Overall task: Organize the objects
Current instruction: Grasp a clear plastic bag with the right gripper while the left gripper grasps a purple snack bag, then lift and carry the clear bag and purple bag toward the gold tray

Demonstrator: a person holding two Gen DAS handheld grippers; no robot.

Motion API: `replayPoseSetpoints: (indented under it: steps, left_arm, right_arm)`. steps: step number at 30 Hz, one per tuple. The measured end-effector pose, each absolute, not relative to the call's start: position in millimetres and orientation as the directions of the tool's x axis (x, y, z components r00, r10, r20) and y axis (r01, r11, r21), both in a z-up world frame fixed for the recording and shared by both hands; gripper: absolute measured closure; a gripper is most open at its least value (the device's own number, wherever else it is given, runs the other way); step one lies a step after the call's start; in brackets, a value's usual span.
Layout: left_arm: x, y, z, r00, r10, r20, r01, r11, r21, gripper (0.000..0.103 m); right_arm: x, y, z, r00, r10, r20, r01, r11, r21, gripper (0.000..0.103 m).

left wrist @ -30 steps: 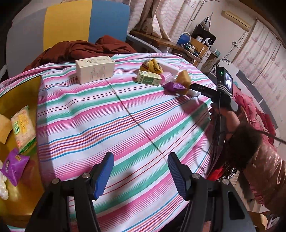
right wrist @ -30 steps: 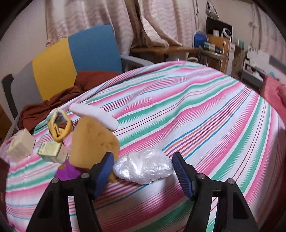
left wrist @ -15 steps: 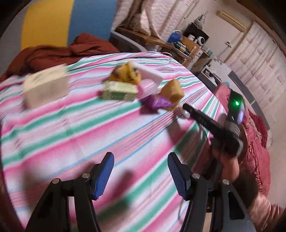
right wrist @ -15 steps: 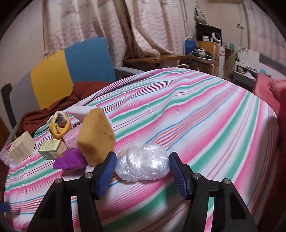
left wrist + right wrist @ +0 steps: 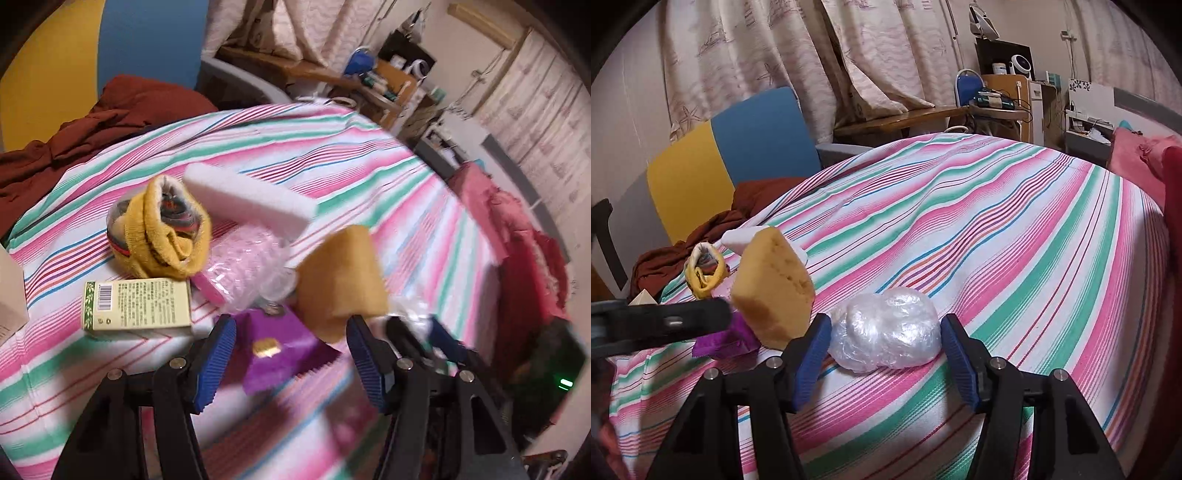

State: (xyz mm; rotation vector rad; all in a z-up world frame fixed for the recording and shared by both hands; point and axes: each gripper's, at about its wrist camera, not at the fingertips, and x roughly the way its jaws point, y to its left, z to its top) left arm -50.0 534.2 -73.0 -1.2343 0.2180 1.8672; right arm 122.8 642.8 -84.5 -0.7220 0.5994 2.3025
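A cluster of objects lies on the striped tablecloth [image 5: 332, 162]. My left gripper [image 5: 291, 354] is open, its blue pads either side of a purple packet [image 5: 280, 350]. Beyond it are a yellow sponge [image 5: 343, 280], a pink bubble-wrap bundle [image 5: 243, 258], a green-and-cream box [image 5: 140, 302], rolled yellow socks [image 5: 162, 229] and a white foam block [image 5: 251, 195]. My right gripper [image 5: 884, 354] is open, its pads flanking a clear plastic-wrap ball [image 5: 886, 328] without squeezing it. The sponge [image 5: 774, 288] stands just left of that ball, with the left gripper's finger [image 5: 665, 321] reaching in beside it.
A blue-and-yellow chair [image 5: 738, 147] with a dark red cloth [image 5: 92, 122] stands behind the table. A cream box corner [image 5: 11, 291] shows at the left edge. A cluttered desk [image 5: 997, 103] and a red cloth [image 5: 532, 266] lie off the table's right side.
My left gripper has swung right and forward across the table to the object cluster, closing in over the purple packet. My right gripper has edged forward around the plastic-wrap ball.
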Motion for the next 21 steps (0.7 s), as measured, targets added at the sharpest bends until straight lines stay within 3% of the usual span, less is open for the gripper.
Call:
replayPoseSetpoints:
  steps: [3,8,12,21]
  left_arm:
    - [-52,530,-87,-0.133,0.556,-0.821,-0.730,-0.615,-0.298,0.040]
    - [-44,505,-95,-0.192,0.582,-0.791,-0.755,-0.602,-0.260,0.052]
    - [-27,492,-97,-0.228,0.593,-0.772,-0.815,-0.551,-0.182,0.052]
    - [-24,481,-98,-0.208,0.598,-0.774,-0.832,-0.525,-0.181,0.052]
  right_arm:
    - [123,644,-85,-0.643,0.436,-0.630,-0.689,-0.689,0.226,0.040]
    - [123,644,-85,-0.643,0.436,-0.630,-0.689,-0.688,0.227,0.040]
    - [123,643,-85,-0.639,0.440,-0.631,-0.691,-0.689,0.219,0.040]
    - [119,640,-83,-0.622,0.457,-0.635,-0.697,-0.693,0.185,0.041]
